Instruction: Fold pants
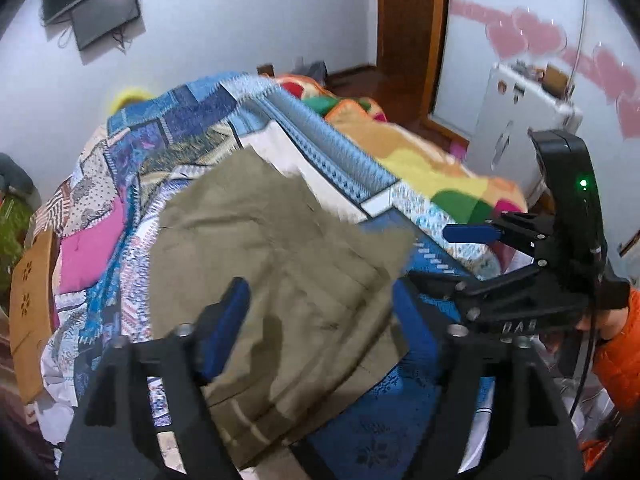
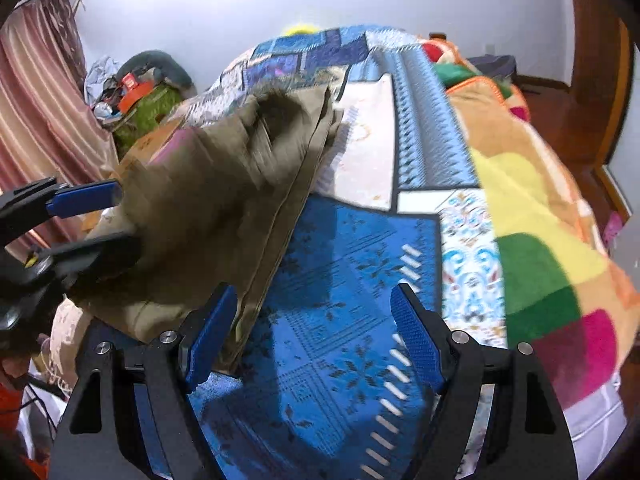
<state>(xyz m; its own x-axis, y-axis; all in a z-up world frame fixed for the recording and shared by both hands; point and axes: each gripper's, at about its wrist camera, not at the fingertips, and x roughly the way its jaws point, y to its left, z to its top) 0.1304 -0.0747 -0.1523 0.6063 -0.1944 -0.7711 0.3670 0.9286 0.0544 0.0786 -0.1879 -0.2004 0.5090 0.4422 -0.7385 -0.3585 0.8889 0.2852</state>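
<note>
Olive-green pants [image 1: 276, 272] lie folded on a patchwork bedspread [image 1: 168, 132]. My left gripper [image 1: 320, 308] is open, its blue-padded fingers [image 1: 228, 320] spread on either side of the pants' near end. My right gripper [image 1: 444, 256] shows at the right of the left wrist view, open, its fingers beside the pants' right edge. In the right wrist view the pants [image 2: 224, 192] lie to the left, and my right gripper [image 2: 316, 336] is open over the blue bedspread [image 2: 344, 320], its left finger next to the pants' edge. The left gripper [image 2: 116, 220] shows there with its jaws apart at the pants' left edge.
A bright fleece blanket [image 2: 532, 208] lies along the bed's right side. A wall TV [image 1: 96, 4], a wooden door frame [image 1: 412, 32], a curtain [image 2: 36, 104], and a cluttered pile [image 2: 140, 92] beyond the bed surround the area. A cardboard piece [image 1: 30, 312] lies at the left.
</note>
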